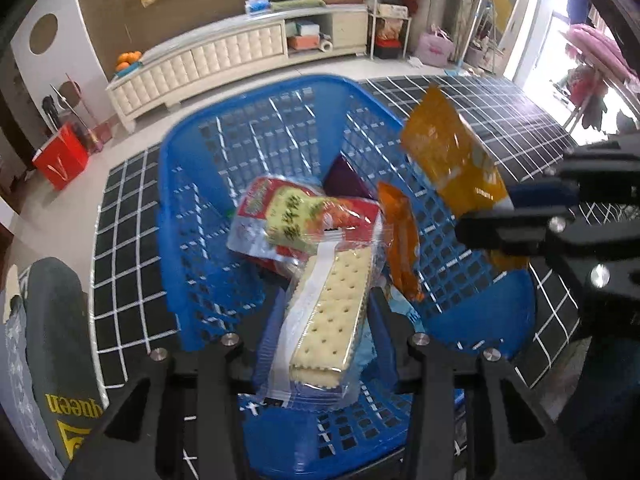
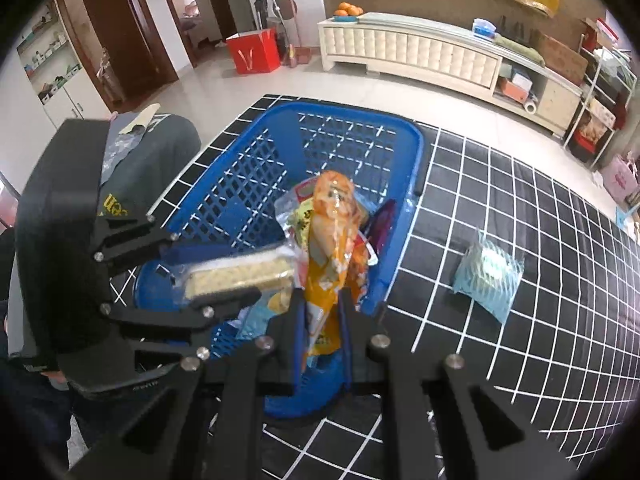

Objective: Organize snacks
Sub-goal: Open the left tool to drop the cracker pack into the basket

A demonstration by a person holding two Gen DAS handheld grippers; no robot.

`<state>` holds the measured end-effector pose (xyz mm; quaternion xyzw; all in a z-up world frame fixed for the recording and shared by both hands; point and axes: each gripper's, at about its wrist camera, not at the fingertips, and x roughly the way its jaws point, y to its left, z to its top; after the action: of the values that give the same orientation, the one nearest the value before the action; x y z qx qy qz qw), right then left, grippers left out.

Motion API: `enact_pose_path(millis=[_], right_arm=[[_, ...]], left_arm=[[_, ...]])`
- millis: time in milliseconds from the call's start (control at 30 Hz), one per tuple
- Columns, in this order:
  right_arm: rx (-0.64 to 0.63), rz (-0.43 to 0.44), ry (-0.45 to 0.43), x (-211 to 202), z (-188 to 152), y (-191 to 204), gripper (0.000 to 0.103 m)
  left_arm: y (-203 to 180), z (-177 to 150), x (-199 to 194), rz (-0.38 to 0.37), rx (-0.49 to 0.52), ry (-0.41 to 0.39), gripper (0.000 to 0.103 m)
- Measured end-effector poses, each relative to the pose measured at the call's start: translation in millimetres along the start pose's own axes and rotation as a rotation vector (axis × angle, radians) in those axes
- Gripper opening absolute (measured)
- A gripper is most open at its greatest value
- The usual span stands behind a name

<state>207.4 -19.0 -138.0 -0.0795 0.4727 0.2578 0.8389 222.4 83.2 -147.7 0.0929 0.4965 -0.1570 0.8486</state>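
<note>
Fig.: two hand-held grippers over a blue basket point(image 1: 192, 184) on a black grid cloth point(image 2: 500, 208).

L gripper point(image 1: 326, 332): jaws clamp the sides of a clear-wrapped cracker pack point(image 1: 332, 312), held above the basket's near end; pack points away from the camera, over the other snacks. In the R wrist view the same gripper point(image 2: 224, 280) enters from the left, crackers point(image 2: 236, 276) seen edge-on between its jaws.

R gripper point(image 2: 322, 320): jaws clenched tight on the lower end of an orange pouch point(image 2: 332, 240), which stands upright over the basket point(image 2: 248, 200). In the L wrist view this gripper point(image 1: 492, 216) comes in from the right, pouch point(image 1: 452, 152) sticking up and leftward above the basket's right wall.

Inside the basket: red/yellow pack point(image 1: 280, 216), purple pack point(image 1: 346, 180) behind it, small orange pack point(image 1: 400, 236) leaning on the right wall. More wrappers lie beneath; can't tell what.

Outside the basket: pale-blue packet point(image 2: 486, 276) flat on the cloth, well right of the basket.

Bkgd.: white cabinet point(image 2: 412, 50) along the wall, oranges point(image 2: 348, 10) on its left end, red bag point(image 2: 252, 56) on the floor. A person's grey sleeve point(image 1: 52, 340) at L frame edge.
</note>
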Motion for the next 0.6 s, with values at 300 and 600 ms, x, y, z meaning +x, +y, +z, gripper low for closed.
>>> enact_pose_path(millis=[300,600], right_arm=[[-0.005,0.007,-0.017,-10.1,-4.7,4.2,0.019],[-0.006,0.006,-0.044,-24.1,-7.6,0.7,0.019]], left_arm=[[-8.0,-7.3,-2.5,0.000,-0.008,0.029,0.041],[6.1,-8.1,-10.2,-0.002,-0.077,0.062,0.050]])
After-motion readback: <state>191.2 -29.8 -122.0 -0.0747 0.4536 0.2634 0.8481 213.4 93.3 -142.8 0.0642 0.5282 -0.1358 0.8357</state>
